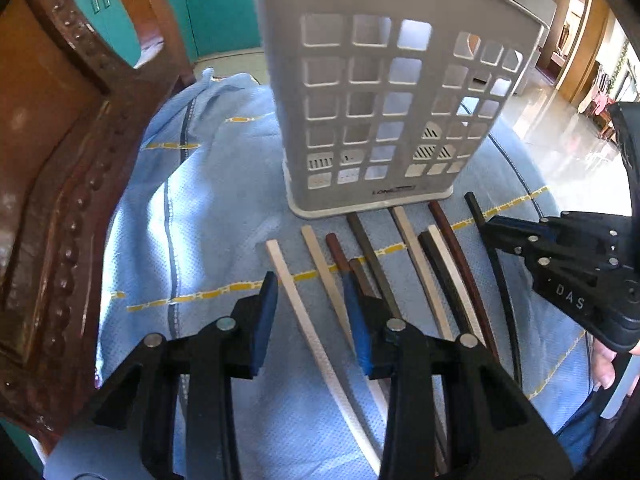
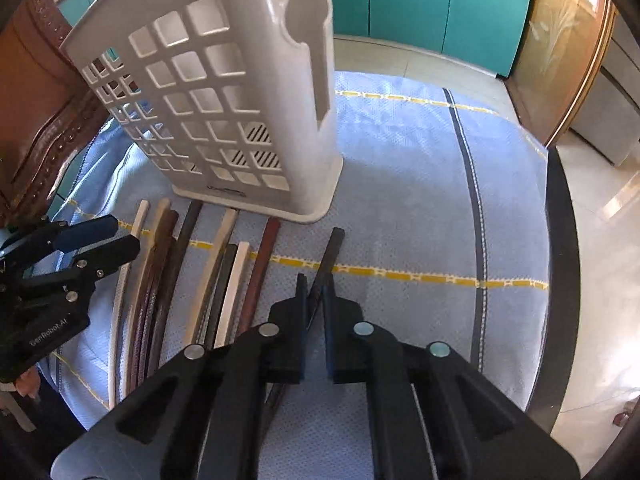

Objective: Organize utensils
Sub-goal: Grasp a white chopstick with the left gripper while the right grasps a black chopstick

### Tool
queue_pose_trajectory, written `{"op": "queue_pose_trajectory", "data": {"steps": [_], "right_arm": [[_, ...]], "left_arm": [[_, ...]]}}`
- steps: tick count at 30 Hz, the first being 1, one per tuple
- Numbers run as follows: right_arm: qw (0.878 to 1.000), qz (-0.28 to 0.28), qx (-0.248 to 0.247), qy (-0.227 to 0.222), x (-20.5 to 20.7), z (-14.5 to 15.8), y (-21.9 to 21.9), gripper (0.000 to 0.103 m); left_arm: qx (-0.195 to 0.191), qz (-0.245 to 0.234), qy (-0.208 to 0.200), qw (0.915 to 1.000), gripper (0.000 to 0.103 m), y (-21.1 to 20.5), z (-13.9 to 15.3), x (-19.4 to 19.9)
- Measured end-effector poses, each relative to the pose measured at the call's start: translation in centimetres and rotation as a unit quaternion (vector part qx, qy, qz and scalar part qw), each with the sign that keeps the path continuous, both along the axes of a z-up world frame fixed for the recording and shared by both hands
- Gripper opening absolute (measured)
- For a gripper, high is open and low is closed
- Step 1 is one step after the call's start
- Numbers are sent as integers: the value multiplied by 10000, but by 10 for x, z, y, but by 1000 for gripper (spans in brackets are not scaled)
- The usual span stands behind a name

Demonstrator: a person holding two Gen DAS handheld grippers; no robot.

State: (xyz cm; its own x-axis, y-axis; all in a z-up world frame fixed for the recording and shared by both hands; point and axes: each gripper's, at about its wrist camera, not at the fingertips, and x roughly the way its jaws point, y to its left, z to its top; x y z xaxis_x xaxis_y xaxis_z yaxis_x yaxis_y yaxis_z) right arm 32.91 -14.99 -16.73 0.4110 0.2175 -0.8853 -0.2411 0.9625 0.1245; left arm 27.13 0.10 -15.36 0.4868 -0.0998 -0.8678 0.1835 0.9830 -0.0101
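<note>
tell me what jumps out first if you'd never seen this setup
A tall grey lattice holder stands upright on the blue cloth, with a row of pale, brown and black chopsticks lying just in front of its base. The right gripper is shut on the lone black chopstick at the row's right end, while the left gripper straddles pale ones at the other end.

Black chopstick (image 2: 329, 258) between hand-held gripper (image 2: 316, 292) pads

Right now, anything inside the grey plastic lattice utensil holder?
Through the square holes of the grey plastic lattice utensil holder, only its slotted floor and far walls show; no utensil is visible. All the chopsticks lie on the blue cloth before it. Its solid panels hide part.
</note>
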Motion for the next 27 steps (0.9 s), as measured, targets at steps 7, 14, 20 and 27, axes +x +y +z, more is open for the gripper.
{"op": "queue_pose_trajectory", "data": {"steps": [7,14,20,27], "right_arm": [[10000,-4,46,-42,-4,-3,-10,21],[9989,350,-227,-200,-24,-2,12,12],[9985,366,-317,-260,-27,1,7,10],[9996,103,-196,-158,-26,4,-16,10]], "left_arm": [[6,21,-42,10000,35,-18,8,-7],[89,-1,-87,9999,35,-26,7,-2],[121,-20,-89,9999,35,-22,6,-11],[71,-27,-83,9999,35,-17,6,-14]]}}
